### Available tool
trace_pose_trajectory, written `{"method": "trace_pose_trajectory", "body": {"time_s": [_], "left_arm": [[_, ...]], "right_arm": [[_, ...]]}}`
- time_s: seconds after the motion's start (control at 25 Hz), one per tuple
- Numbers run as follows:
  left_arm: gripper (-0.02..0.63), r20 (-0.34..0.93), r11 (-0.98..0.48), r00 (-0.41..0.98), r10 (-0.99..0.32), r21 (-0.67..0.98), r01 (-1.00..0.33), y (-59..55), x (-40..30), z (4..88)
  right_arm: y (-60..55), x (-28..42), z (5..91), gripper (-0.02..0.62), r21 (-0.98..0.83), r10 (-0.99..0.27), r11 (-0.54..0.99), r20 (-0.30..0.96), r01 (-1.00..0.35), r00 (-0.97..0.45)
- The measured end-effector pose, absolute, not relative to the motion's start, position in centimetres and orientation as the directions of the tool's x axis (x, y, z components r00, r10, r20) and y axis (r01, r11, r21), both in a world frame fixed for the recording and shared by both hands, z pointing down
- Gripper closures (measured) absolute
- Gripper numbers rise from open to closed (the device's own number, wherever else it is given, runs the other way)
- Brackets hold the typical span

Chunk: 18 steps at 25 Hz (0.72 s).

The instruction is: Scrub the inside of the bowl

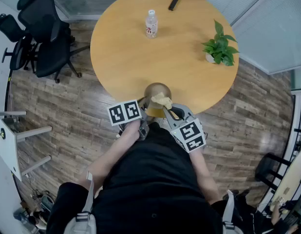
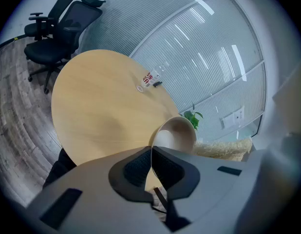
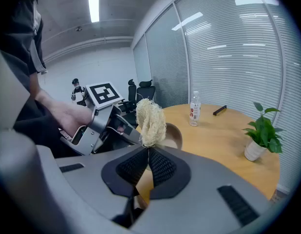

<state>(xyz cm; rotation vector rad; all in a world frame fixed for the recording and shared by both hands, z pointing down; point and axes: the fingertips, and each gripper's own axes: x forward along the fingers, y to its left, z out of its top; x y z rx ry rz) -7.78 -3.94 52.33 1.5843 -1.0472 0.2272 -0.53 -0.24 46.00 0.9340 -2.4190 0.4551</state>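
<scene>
**Item:** bowl (image 2: pixel 177 133), at the near edge of the round table (image 1: pixel 121 57).
**Attitude:** tipped, mouth towards the person; it is round, so no long axis.
**Left gripper** (image 2: pixel 151 152): jaws pinched on the bowl's thin rim.
**Right gripper** (image 3: pixel 148 152): jaws clamped on the fibrous scrubber (image 3: pixel 150 121).
**Hazards:** scrubbing pressure may twist the rim free, and the bowl could then drop off the edge.

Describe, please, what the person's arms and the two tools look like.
The left tool and the right tool look alike: smooth light-grey bodies, with black ribbed pads lining the jaws. Each carries a white cube printed with black square markers, the left cube and the right cube. The person wears a black short-sleeved top.
</scene>
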Motion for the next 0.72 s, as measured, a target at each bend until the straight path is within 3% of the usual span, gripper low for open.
{"method": "trace_pose_trajectory", "body": {"time_s": [0.72], "left_arm": [[0.588,0.662,0.049,0.564,-0.494,0.668,-0.742,-4.4,-7.6,51.5]], "right_arm": [[-2.5,-1.4,45.8,0.572,-0.177,-0.531,0.672,0.561,-0.719,-0.634]]}}
